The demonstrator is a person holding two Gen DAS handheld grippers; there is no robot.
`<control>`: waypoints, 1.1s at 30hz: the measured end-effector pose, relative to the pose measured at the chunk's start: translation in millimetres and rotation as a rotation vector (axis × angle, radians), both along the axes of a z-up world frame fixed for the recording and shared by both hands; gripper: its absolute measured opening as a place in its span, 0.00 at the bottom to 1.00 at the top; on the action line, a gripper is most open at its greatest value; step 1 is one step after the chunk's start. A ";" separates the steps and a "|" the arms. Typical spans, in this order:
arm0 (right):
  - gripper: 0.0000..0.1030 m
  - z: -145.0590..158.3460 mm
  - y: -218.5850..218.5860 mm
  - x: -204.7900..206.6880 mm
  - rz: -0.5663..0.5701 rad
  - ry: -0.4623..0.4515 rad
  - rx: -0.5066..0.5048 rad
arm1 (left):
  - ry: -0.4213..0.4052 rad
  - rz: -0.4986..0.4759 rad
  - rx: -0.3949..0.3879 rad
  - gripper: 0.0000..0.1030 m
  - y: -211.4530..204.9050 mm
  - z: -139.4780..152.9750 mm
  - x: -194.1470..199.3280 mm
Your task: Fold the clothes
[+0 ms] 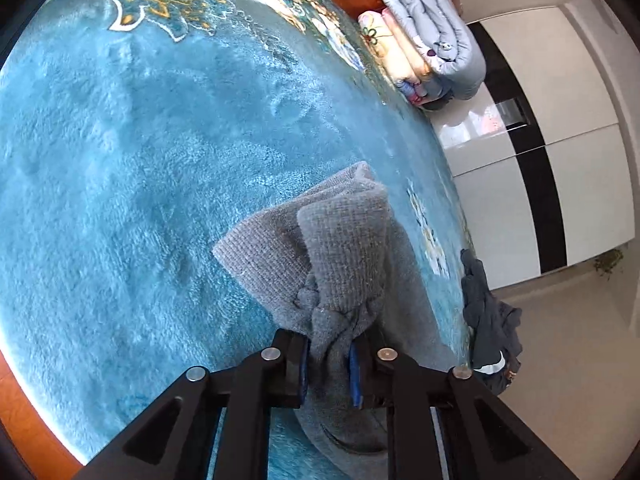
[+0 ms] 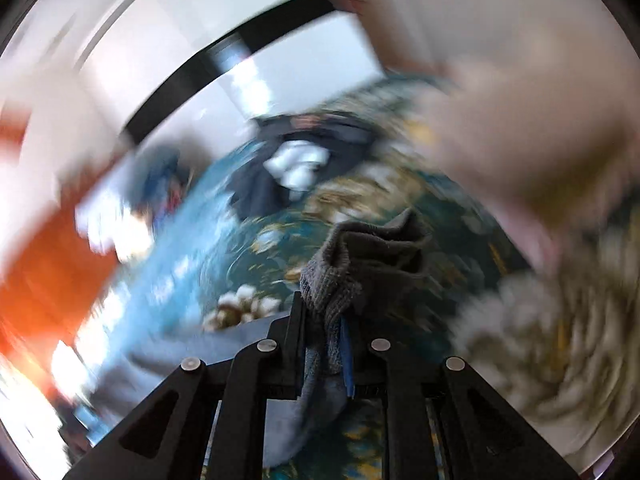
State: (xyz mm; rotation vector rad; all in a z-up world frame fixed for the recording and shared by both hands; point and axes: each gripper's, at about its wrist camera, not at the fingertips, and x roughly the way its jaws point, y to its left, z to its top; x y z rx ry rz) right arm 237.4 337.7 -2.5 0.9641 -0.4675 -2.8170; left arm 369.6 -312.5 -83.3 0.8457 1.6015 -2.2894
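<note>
Room: a bed covered by a teal plush blanket (image 1: 140, 160) with gold floral borders is seen, beside a white wardrobe (image 1: 560, 120) with a black stripe.
Bed edge: folded quilts (image 1: 436, 36) are stacked at the far end; a dark garment pile (image 1: 488, 312) is draped at the bed's side.
Left gripper (image 1: 328, 364): its jaws are clamped on a bunched edge of the grey knit garment (image 1: 320, 240), which is held just above the blanket.
Right gripper (image 2: 322, 344): its jaws are pinched together on another bunch of the grey knit garment (image 2: 360, 256).
Right view: heavily blurred; the dark garment pile (image 2: 280, 160) is made out beyond.
</note>
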 end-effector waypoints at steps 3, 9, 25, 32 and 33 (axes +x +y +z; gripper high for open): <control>0.15 6.8 -68.3 -9.3 0.131 0.016 0.119 | 0.053 0.016 0.051 0.18 -3.4 -10.1 5.9; 0.15 -29.9 -195.5 -25.0 0.366 -0.024 0.221 | 0.094 0.006 0.071 0.18 -8.7 -9.1 -1.4; 0.21 -95.2 -322.3 6.9 0.765 -0.097 0.352 | 0.114 0.007 0.091 0.18 -9.9 -9.0 2.7; 0.56 -70.5 -268.5 -3.4 0.784 -0.146 0.073 | 0.079 -0.013 0.062 0.19 -10.5 -5.3 -0.5; 0.56 -63.6 -254.6 -6.9 0.760 -0.135 0.046 | 0.070 -0.018 0.059 0.19 -11.1 -4.7 -1.6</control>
